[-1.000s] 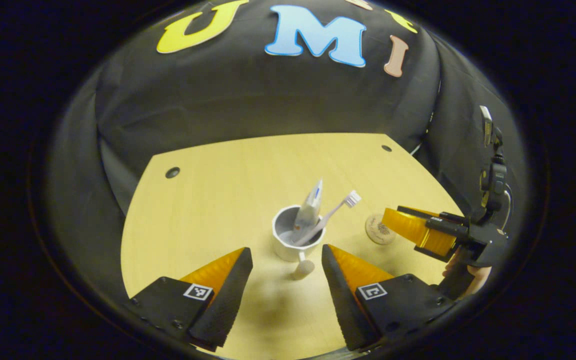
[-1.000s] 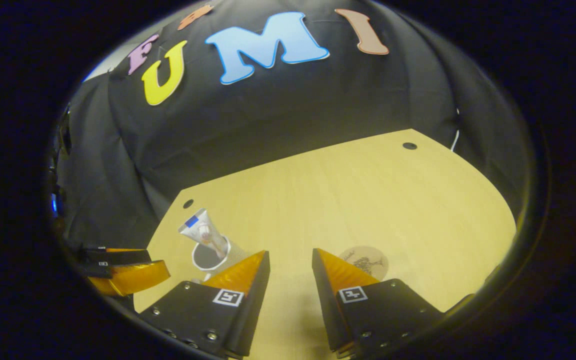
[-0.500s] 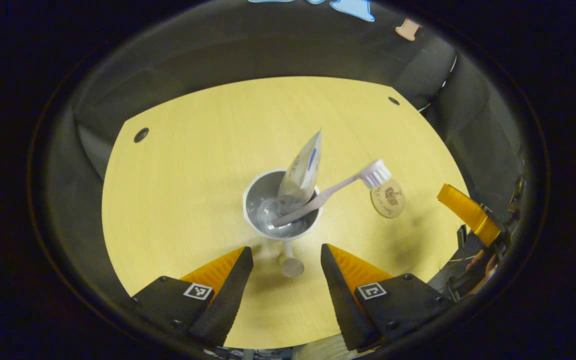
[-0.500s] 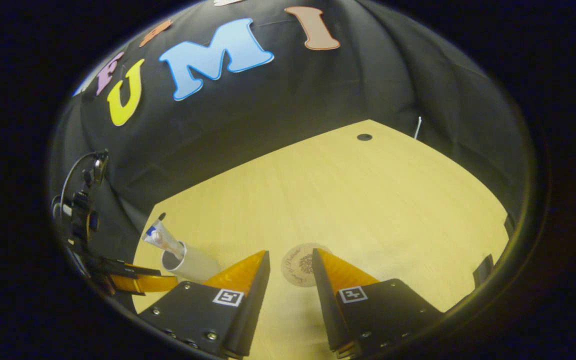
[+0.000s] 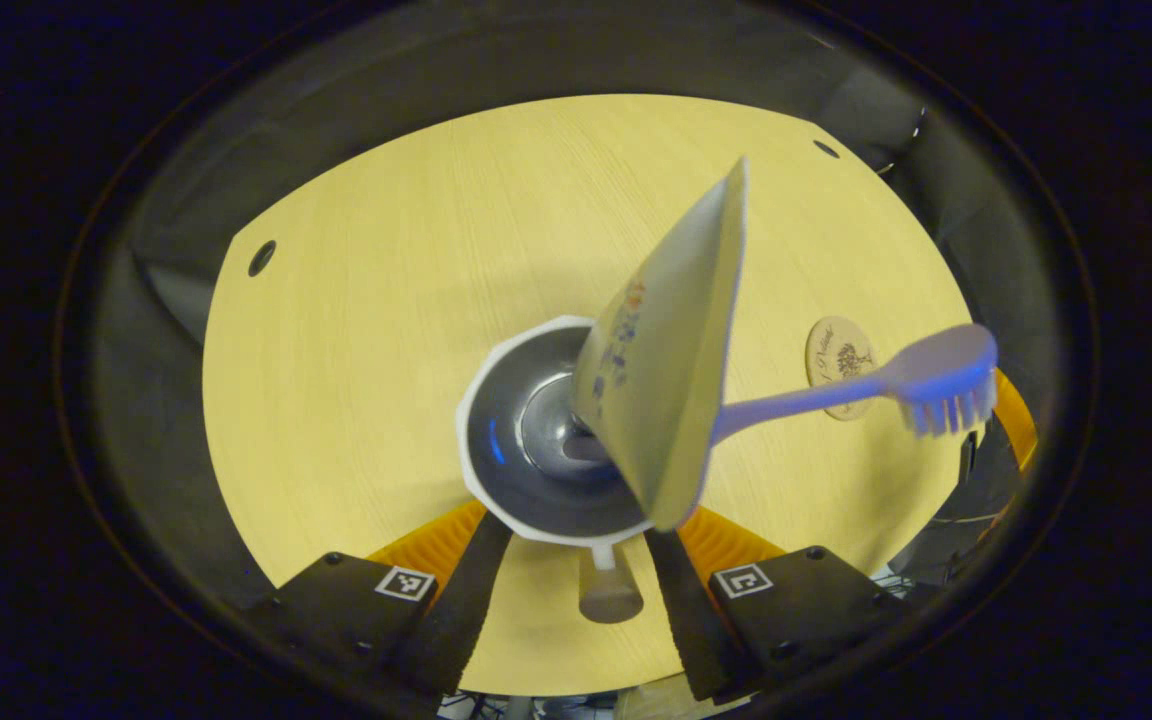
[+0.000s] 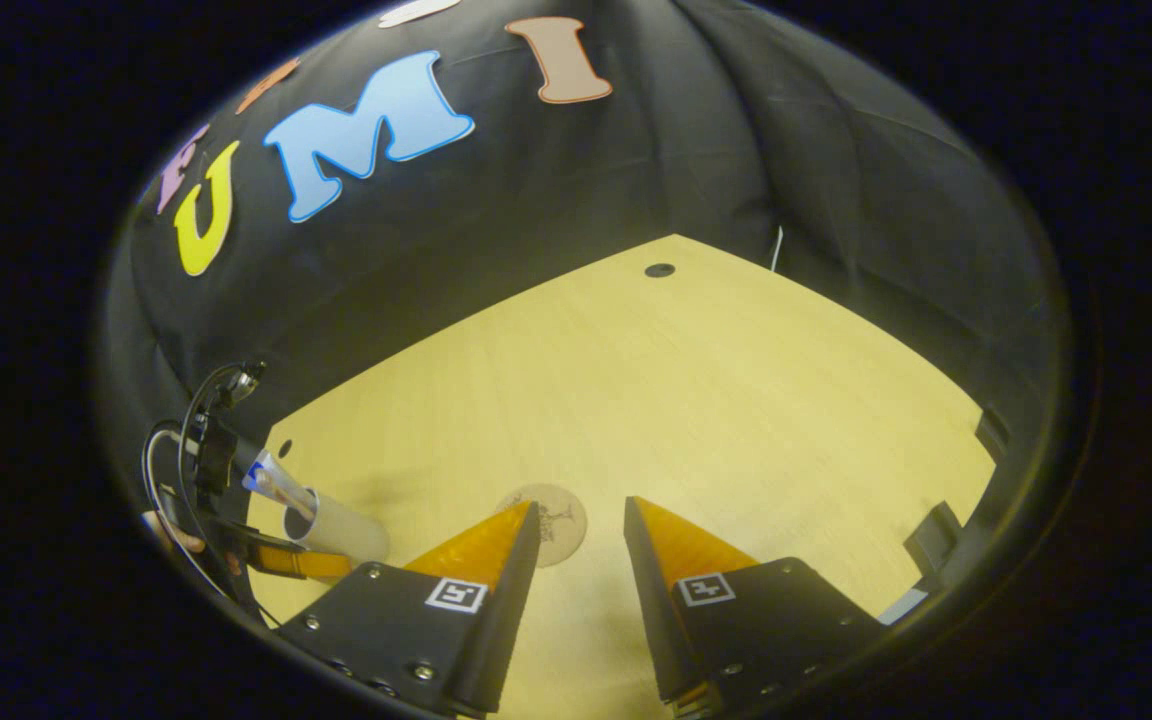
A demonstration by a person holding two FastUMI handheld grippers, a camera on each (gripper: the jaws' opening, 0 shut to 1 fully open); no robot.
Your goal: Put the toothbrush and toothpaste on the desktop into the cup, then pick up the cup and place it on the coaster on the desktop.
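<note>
Toothbrush (image 5: 841,392) and toothpaste tube (image 5: 671,350) stood inside the white cup (image 5: 496,440), frame centre; left gripper (image 5: 576,545) straddled it, contact unclear; right gripper (image 6: 581,545) gaped; round cork coaster (image 5: 839,352) waited.

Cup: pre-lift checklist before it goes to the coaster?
1. Toothpaste in cup: ok, leaning out over the rim.
2. Toothbrush in cup: ok, head sticks far out toward the coaster.
3. Left gripper around cup: fingers flank its near side; firm contact, cannot tell.
4. Coaster bare: ok, nothing lies on it.
5. Right gripper out of the path: not ok, it hovers open close to the coaster.
6. Cup handle free: ok, it sits between the fingers.
</note>
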